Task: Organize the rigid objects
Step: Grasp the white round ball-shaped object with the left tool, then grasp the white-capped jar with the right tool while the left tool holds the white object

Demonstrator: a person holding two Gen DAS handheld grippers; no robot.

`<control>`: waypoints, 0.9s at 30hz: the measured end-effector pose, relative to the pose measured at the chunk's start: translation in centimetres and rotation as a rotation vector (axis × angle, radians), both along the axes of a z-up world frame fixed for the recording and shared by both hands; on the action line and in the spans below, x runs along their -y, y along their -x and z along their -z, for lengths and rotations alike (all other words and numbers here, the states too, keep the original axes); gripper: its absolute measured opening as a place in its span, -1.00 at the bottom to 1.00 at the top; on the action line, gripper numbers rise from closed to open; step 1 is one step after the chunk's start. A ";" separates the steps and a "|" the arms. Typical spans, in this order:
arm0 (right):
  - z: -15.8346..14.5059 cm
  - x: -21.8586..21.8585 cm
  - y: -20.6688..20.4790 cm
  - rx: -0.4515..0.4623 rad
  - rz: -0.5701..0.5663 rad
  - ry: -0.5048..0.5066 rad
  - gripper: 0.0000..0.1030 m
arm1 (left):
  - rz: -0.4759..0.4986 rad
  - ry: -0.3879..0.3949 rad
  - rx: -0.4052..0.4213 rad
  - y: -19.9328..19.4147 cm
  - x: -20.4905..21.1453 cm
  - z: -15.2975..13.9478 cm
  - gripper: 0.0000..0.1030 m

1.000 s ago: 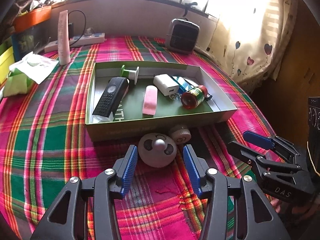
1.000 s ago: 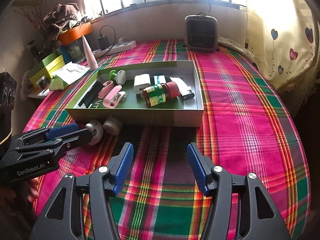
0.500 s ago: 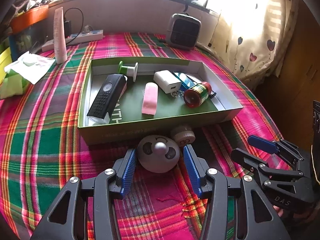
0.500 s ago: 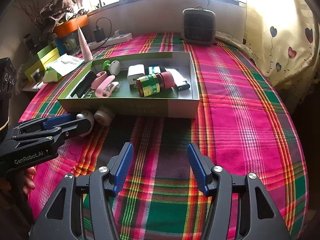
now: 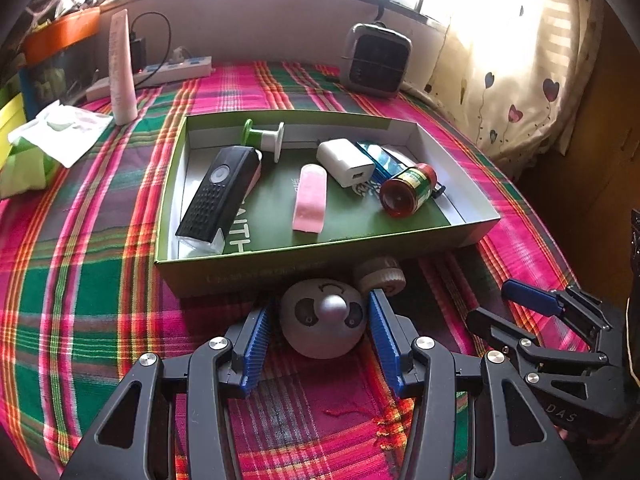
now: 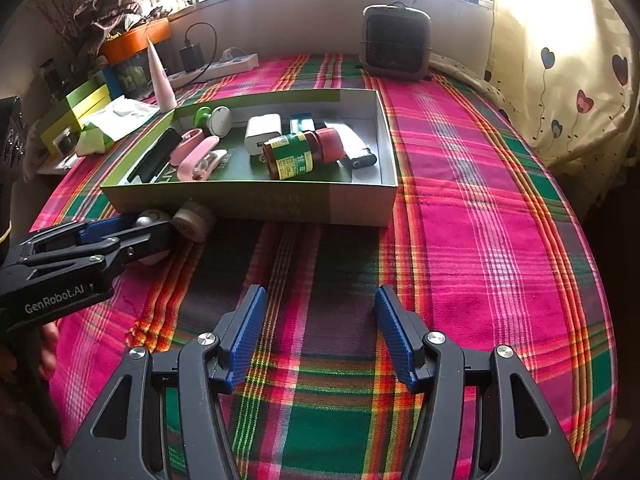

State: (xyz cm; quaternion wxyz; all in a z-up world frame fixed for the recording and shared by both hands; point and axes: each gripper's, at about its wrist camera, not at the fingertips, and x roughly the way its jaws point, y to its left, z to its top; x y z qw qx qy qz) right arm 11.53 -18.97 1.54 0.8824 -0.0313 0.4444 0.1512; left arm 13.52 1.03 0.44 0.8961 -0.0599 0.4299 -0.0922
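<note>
Here, left tongs (image 5: 318,334) straddle a panda-faced ball (image 5: 323,322) – spread, not yet gripping, to box it; right tongs (image 6: 318,334) gape empty.

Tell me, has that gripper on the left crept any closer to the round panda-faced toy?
Yes. The left gripper has advanced toward the green box: the panda-faced toy, earlier ahead of its blue pads, now sits between them, not yet pinched.
</note>
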 end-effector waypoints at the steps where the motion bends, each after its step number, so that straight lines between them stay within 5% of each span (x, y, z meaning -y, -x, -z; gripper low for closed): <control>1: 0.0 0.0 0.0 0.000 -0.001 0.004 0.12 | -0.002 0.003 0.000 0.0 -0.1 0.0 -0.08; 27: 0.3 -0.7 0.4 0.017 0.008 0.039 0.30 | -0.051 0.044 0.032 1.2 -2.7 -0.3 -0.39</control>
